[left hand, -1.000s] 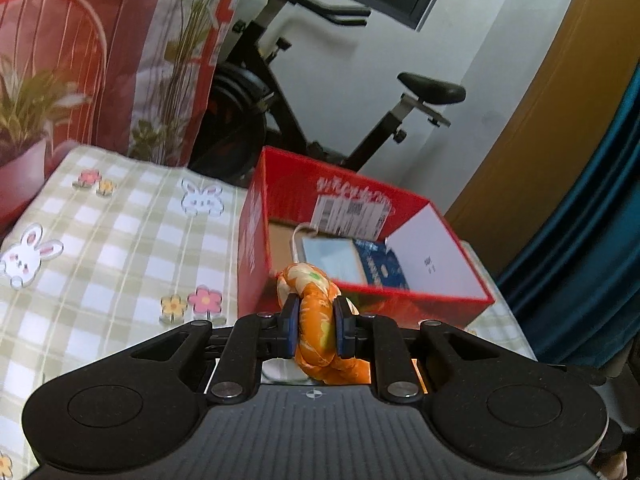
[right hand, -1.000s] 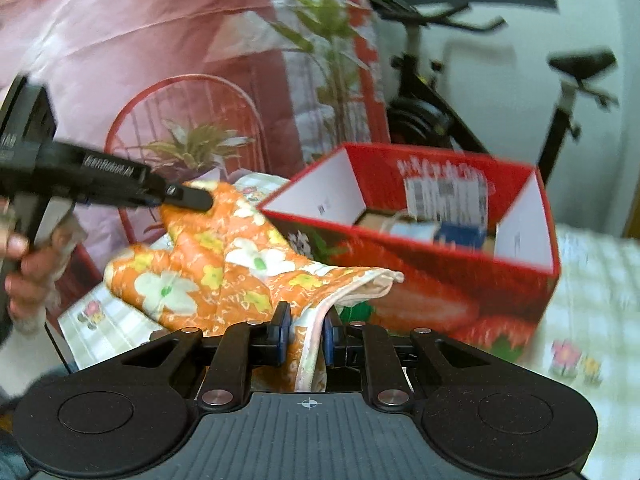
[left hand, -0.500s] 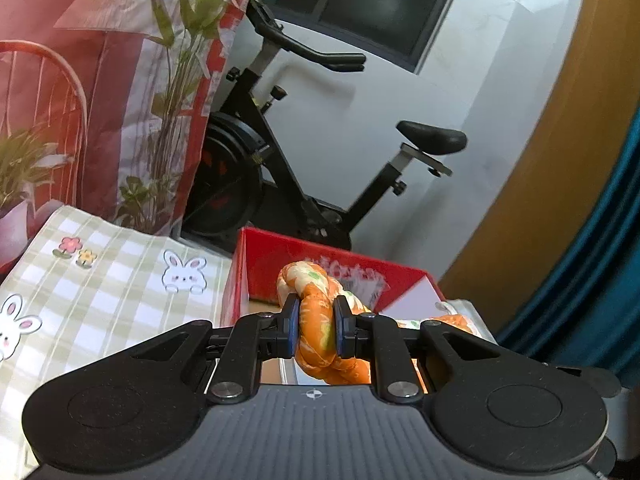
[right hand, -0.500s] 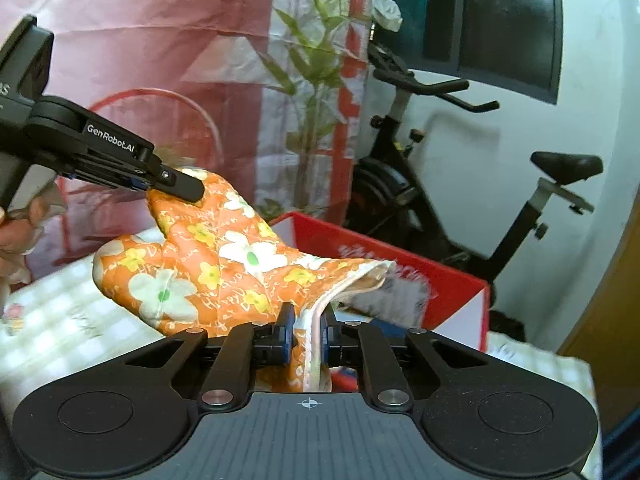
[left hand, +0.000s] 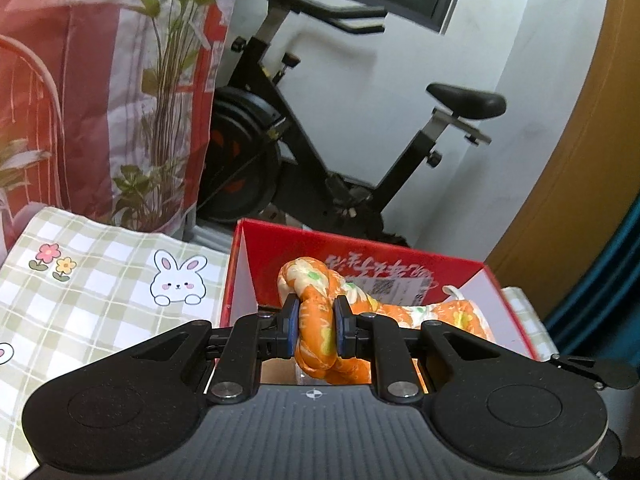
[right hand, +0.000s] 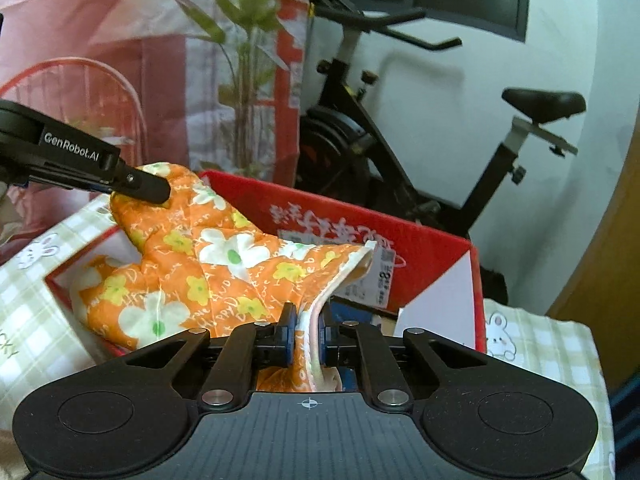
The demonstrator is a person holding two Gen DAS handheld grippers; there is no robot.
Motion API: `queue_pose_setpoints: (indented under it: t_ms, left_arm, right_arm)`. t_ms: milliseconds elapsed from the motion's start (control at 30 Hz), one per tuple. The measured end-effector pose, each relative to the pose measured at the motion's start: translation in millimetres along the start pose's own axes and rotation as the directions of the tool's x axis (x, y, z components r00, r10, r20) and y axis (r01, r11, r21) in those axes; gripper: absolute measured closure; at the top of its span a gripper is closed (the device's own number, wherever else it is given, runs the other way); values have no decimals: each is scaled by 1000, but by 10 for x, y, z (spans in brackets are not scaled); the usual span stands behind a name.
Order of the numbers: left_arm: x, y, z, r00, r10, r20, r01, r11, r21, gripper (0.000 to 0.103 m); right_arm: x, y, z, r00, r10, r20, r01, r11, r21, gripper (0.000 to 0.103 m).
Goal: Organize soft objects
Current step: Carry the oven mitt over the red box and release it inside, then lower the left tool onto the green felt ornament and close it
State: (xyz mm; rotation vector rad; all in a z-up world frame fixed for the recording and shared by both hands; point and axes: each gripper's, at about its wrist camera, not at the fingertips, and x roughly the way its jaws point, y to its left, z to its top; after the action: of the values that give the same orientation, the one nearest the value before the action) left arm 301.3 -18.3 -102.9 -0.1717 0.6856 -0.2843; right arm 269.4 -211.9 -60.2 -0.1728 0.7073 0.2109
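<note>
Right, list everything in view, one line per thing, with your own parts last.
oven mitt: one, orange with white and yellow flowers, held over the open box by both tongs
box: one, red cardboard, open top, on the tablecloth; other items inside, too hidden to name
tablecloth: one, green and white check with rabbits and flowers, under the box
exercise bike: one, black, behind the box by the white wall
printed backdrop: one, red and pink with plants, at the back on the left
curtain: one, blue, far right edge
left tongs: shut on the mitt's fingertip end
right tongs: shut on the mitt's cuff edge
</note>
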Motion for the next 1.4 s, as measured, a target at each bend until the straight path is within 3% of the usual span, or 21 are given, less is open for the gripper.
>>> queue_pose_setpoints:
  t_ms: [133,300,600,700,867,933,1067,1233,1400]
  left_arm:
    - [117,16,-12,999,16,-32,-15,1000,13,78]
    - [147,77,-24,998,42,-39,-41,999,23,59]
    - [96,130,-92,999,21,-50,-21,1000,9,59]
    - [38,129,-114,999,14,-49,-13,1000,17,59]
    - [-136,120,-153,999,-3,-40,5,999,40,59]
    - [-218,117,-191,999,-14,-40,15,999,44,59]
    - [-362,111,-291,998,-30,-48,33,998,58,59]
    - [-510,141,-471,995,-56,-78,61,996,64,59]
    - [-683,158,-597,996,-61,-69,68,992,108,58]
  right_arm:
    - [148,-11,-44,999,-21,-37,22,1000,20,93]
    - [293,-33,-105,995,-19,-94,25,998,56,95]
    - [428,109,-112,991,48,-128,-34,993,111,95]
    - [427,155,-90,991,27,-134,-15,995,94,94]
    - [282,151,-97,992,-44,-116,53,996,74,72]
    - [172,157,-107,993,-71,-92,77,995,68,56]
    - [-120,178,-157,996,-79,-28,81,993,81,43]
    - [-517,235,-334,996,-61,66,52,989,137,5]
    - [-738,288,-572,996,-33,79,17,981,195,1]
